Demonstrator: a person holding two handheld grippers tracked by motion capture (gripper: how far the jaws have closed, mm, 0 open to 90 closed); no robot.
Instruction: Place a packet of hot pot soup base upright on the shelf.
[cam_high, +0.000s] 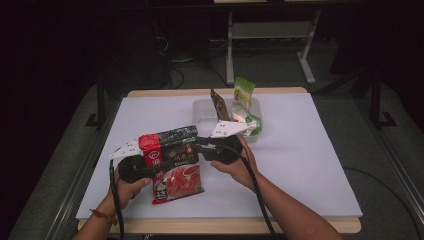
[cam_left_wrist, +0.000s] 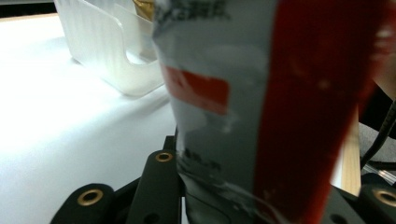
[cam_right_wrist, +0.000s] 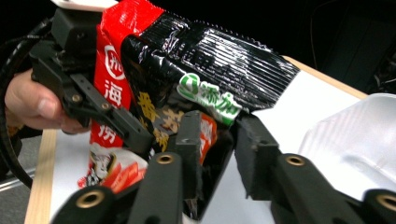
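Black jaws of the left claw (cam_high: 150, 159) are pinched on the left edge of the red-and-black soup-base pouch (cam_high: 172, 162); the left gripper view has the foil rising straight up from between them, close against the lens. In the right gripper view the right claw (cam_right_wrist: 217, 140) straddles the pouch's opposite edge: one jaw lies against the printed face, the other stands a little off to the side with a sliver of white worktop (cam_high: 300, 165) between it and the foil, so this claw looks loosened rather than clamped, and I cannot tell whether it bears any weight. From the high view the pouch's upper seam runs across between the two claws, left to right, while its long axis hangs down toward the person, the bottom corner resting on or just above the worktop. Beyond the right claw, farther from the person, sits the clear plastic tray (cam_high: 202, 107) already holding sachets (cam_high: 243, 107). My judgement is that the tray lies nearer the right hand (cam_high: 235, 167), yet the firmer hold is on the left, so carrying the pouch there would fall to the left arm.
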